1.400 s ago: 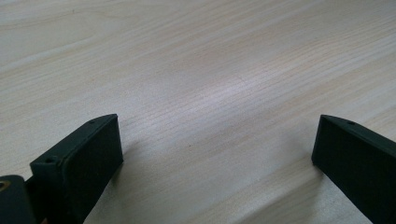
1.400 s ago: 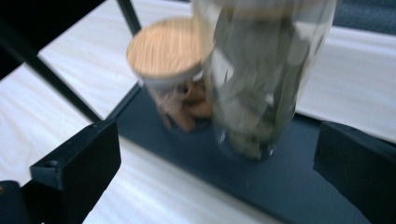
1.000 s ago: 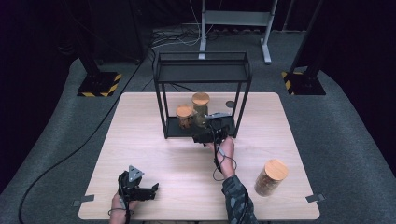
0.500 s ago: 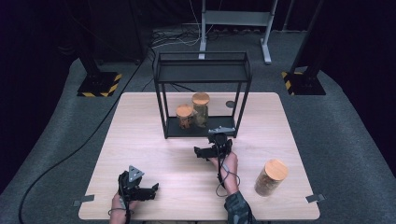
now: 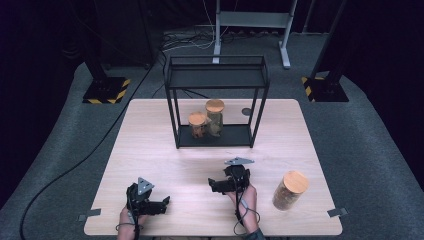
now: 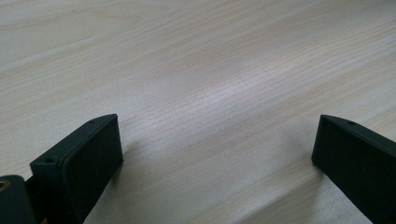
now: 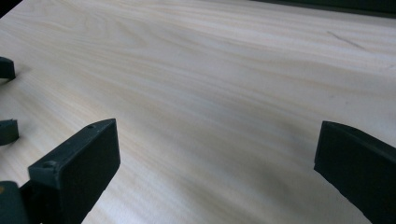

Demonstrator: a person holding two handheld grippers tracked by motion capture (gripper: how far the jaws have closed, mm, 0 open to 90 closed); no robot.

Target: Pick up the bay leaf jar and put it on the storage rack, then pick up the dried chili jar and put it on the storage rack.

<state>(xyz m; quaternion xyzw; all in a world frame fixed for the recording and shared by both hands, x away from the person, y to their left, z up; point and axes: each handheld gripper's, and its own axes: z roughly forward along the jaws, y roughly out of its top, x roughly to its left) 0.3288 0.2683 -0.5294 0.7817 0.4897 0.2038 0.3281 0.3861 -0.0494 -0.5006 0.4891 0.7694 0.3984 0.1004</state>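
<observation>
Right claw pulled back from the shelf

The right claw has left the black metal shelf, wide open, empty, over the pale wooden desk. The left claw stays wide open, empty.

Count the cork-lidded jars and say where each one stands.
3. A short jar and a taller jar stand side by side on the bottom shelf of the black metal rack. A third jar stands on the table, right of the right gripper.
</observation>
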